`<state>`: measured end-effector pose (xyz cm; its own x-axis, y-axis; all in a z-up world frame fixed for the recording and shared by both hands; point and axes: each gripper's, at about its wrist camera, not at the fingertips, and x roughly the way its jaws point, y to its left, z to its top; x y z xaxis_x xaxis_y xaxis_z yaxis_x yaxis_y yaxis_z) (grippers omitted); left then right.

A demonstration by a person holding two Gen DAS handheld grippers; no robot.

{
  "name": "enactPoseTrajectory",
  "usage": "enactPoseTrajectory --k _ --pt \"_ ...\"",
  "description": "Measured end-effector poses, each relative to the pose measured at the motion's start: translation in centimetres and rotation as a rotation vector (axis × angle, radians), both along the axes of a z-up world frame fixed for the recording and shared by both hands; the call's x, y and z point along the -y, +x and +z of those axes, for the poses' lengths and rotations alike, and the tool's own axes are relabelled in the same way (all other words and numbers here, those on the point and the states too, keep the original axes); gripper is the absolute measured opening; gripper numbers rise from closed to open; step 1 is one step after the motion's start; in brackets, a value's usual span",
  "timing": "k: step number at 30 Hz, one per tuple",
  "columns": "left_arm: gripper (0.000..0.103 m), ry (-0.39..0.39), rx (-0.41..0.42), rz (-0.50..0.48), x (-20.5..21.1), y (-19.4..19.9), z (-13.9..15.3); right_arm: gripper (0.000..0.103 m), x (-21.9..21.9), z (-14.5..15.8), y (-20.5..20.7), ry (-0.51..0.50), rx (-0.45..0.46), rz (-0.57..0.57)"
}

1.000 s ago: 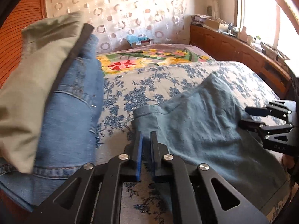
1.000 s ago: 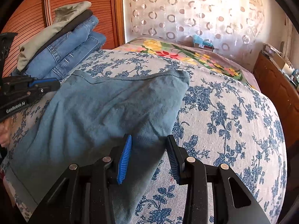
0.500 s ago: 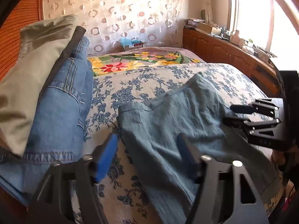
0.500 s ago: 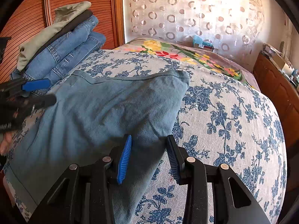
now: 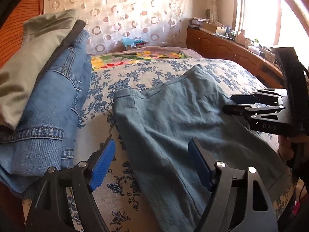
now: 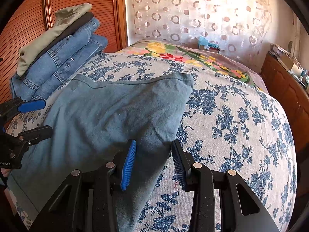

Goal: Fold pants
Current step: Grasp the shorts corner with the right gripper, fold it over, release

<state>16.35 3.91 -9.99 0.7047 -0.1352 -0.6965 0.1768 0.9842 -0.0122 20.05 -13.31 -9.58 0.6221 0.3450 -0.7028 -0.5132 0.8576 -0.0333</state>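
The pants [image 6: 108, 116] lie flat on the bed [image 6: 241, 119], long axis from 7 toward 1 o'clock. Both tongs, left [image 5: 152, 166] and right [image 6: 153, 162], are apart, holding nothing.

Legible markings: two, both on gripper bodies.

Left wrist view, right edge of frame: the right gripper [image 5: 230, 104] carries pale characters on its black side plate, reading roughly "DA9", apparently mirrored or inverted; exact reading uncertain. Right wrist view, lower left edge: the left gripper [image 6: 41, 117] bears white lettering cut off by the frame edge, only "...obot.AI" readable. No other text, numbers or labels can be made out.
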Motion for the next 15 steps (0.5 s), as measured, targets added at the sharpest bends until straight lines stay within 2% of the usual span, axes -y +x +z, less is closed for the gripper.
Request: enactPoseTrajectory --k 7,15 --pt "0.078 0.010 0.009 0.015 -0.1 0.0 0.1 0.040 1.0 0.3 0.4 0.047 -0.014 -0.011" --pt "0.078 -0.003 0.042 0.032 -0.4 -0.5 0.3 0.041 2.1 1.7 4.0 0.076 -0.024 -0.061"
